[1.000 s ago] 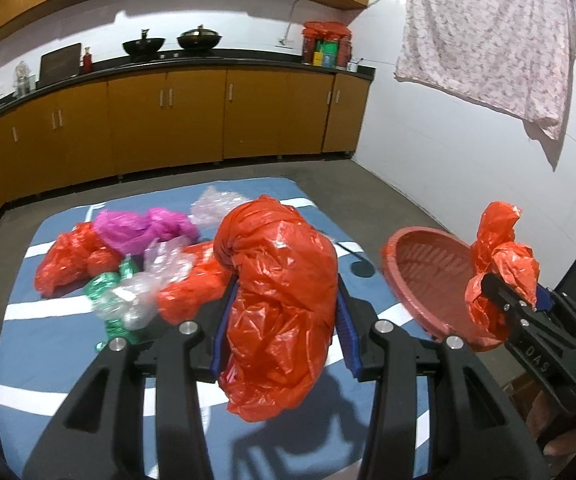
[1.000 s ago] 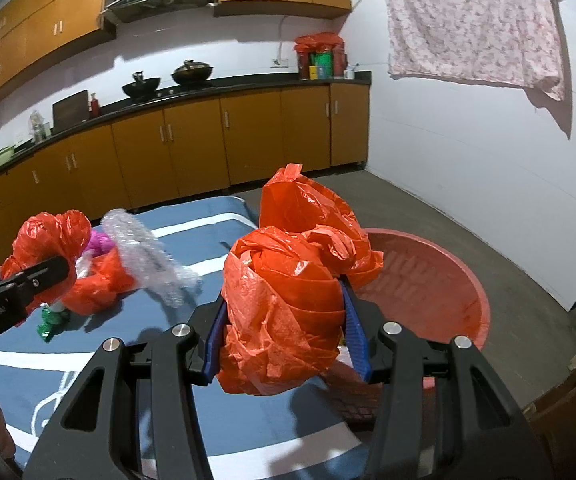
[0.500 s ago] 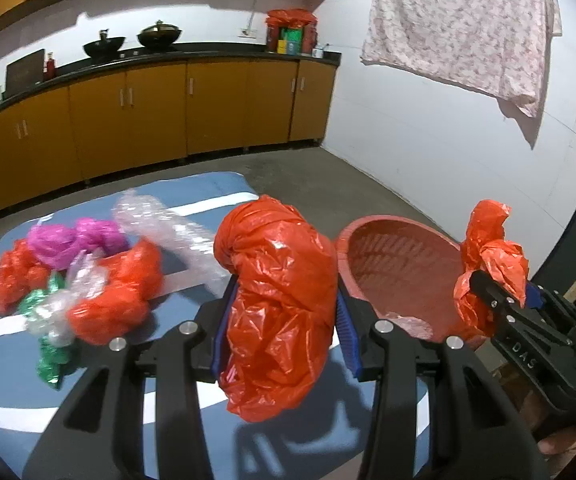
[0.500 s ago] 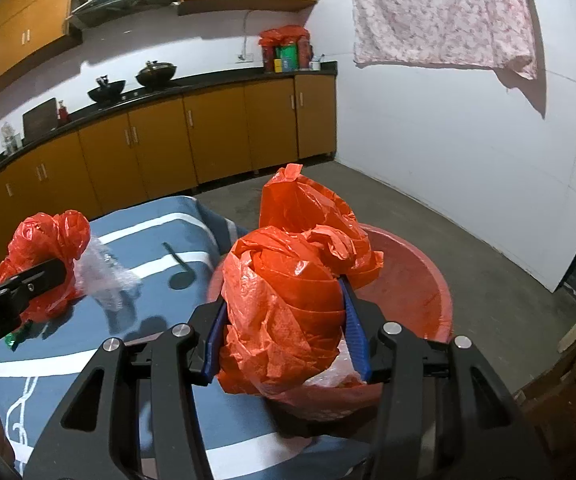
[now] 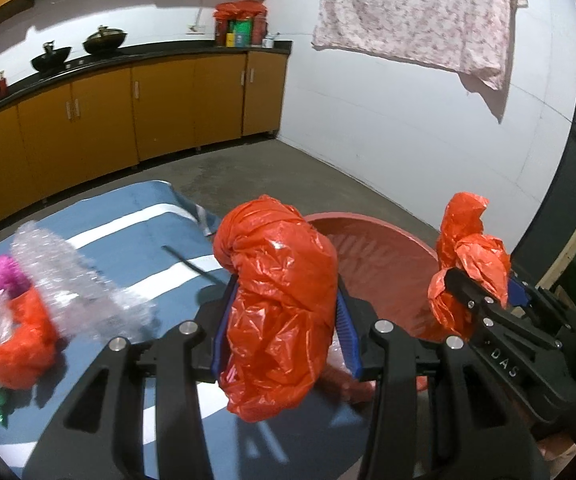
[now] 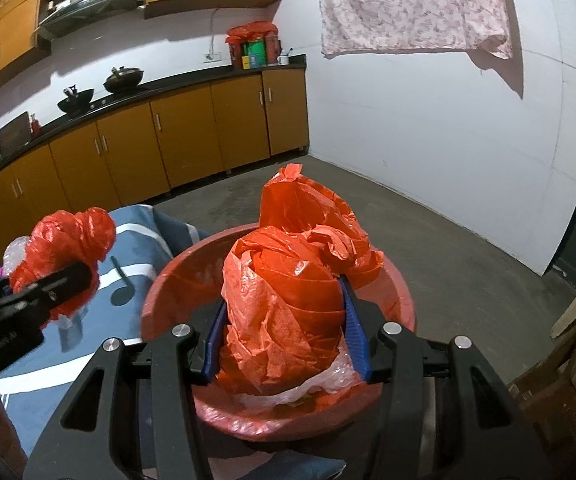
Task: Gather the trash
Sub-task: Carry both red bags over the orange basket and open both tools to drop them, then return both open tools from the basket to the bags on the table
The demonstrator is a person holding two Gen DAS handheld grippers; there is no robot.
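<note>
The red basin (image 6: 402, 300) is sitting just past the right edge of the blue striped table (image 5: 136, 248), with bare floor (image 6: 448, 240) lying open beyond it up to the white wall. The left tool (image 5: 282, 320) is clamping a crumpled orange bag (image 5: 284, 304) between its blue pads, hanging over the table edge beside the basin rim. The right tool (image 6: 284, 332) is clamping another orange bag (image 6: 288, 304) directly above the basin. More trash (image 5: 28, 312), clear wrap and pink, orange and green bags, is lying on the table's left part.
</note>
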